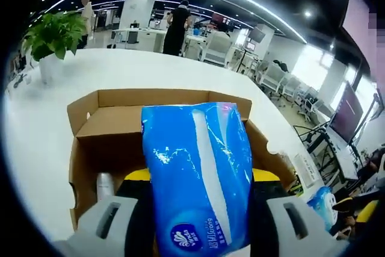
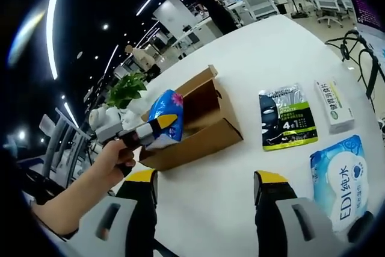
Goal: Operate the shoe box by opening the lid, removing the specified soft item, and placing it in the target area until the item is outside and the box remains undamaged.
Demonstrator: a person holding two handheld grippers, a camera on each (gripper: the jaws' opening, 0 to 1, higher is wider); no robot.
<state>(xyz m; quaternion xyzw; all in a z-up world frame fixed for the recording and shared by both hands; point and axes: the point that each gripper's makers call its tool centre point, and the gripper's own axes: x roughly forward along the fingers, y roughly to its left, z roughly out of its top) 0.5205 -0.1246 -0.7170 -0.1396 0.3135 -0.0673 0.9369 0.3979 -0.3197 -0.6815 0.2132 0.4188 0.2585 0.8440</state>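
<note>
White desk (image 2: pixel 258 58) all around, an open-plan office behind it with chairs, monitors and ceiling strip lights, people standing far off. A potted plant (image 1: pixel 54 34) sits at the far left of the desk in the left gripper view. Over on the right side, in the right gripper view, a dark face-mask packet (image 2: pixel 287 117), a small white box (image 2: pixel 334 105) and a blue-and-white wipes pack (image 2: pixel 340 179) lie flat, well apart from the shoe box (image 2: pixel 201 126). The brown cardboard box stands open, flaps up. And there's the soft item: the blue tissue pack (image 1: pixel 198 173) is up above the box opening, clamped between the left tongs (image 1: pixel 198 221), yellow pads on either side of it. A person's hand (image 2: pixel 111 161) holds that tool level at the box's left end. The right tongs (image 2: pixel 204 200) hang spread apart, nothing between them, near the box over bare desk.
</note>
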